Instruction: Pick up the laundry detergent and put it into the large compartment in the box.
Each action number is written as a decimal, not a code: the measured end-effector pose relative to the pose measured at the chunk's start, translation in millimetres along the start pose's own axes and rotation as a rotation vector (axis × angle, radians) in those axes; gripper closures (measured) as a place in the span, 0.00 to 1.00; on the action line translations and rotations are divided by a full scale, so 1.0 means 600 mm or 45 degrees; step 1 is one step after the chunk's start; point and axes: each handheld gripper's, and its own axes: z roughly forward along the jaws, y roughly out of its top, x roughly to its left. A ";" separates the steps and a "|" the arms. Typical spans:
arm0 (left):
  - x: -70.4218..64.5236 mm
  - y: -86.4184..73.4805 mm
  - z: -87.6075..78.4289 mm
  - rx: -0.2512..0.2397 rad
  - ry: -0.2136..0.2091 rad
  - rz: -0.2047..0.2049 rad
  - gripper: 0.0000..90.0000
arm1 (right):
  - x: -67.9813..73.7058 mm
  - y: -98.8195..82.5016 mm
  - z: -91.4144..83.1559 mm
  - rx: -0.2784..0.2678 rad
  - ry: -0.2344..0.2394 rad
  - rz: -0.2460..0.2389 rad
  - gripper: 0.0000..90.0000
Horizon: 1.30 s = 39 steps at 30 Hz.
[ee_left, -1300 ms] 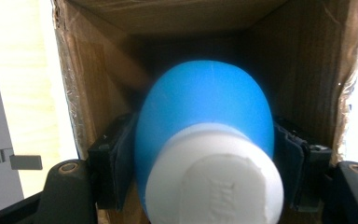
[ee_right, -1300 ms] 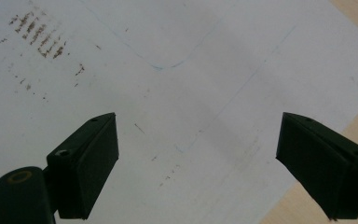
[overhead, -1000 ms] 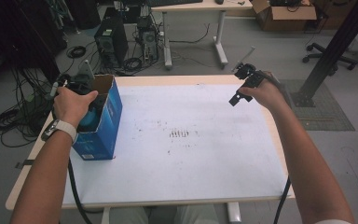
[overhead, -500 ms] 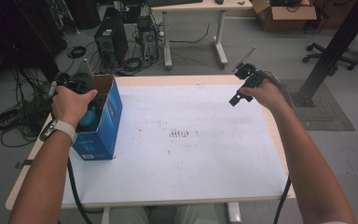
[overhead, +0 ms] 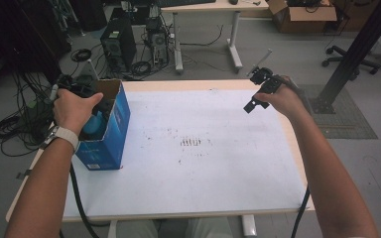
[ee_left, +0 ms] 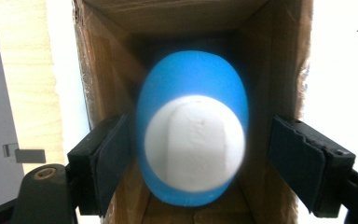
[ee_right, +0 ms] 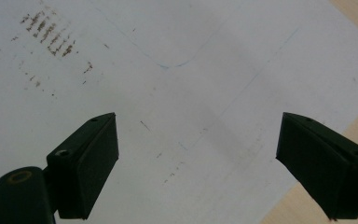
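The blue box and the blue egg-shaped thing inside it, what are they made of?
The blue box looks like cardboard: printed blue outside, with plain brown, dull walls inside in the left gripper view. The blue egg-shaped thing looks like smooth plastic, perhaps a bottle seen end-on, with a matte white cap; the picture is too blurred to be sure. The left gripper has its fingers either side of it, just opening.

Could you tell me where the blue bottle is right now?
Inside the open blue box at the table's left edge, the blue bottle sits between the left tool's opening jaws.
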 end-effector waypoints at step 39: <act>-0.097 -0.055 -0.184 -0.100 -0.065 0.147 0.11 | 0.022 -0.018 -0.045 -0.057 -0.008 0.011 0.14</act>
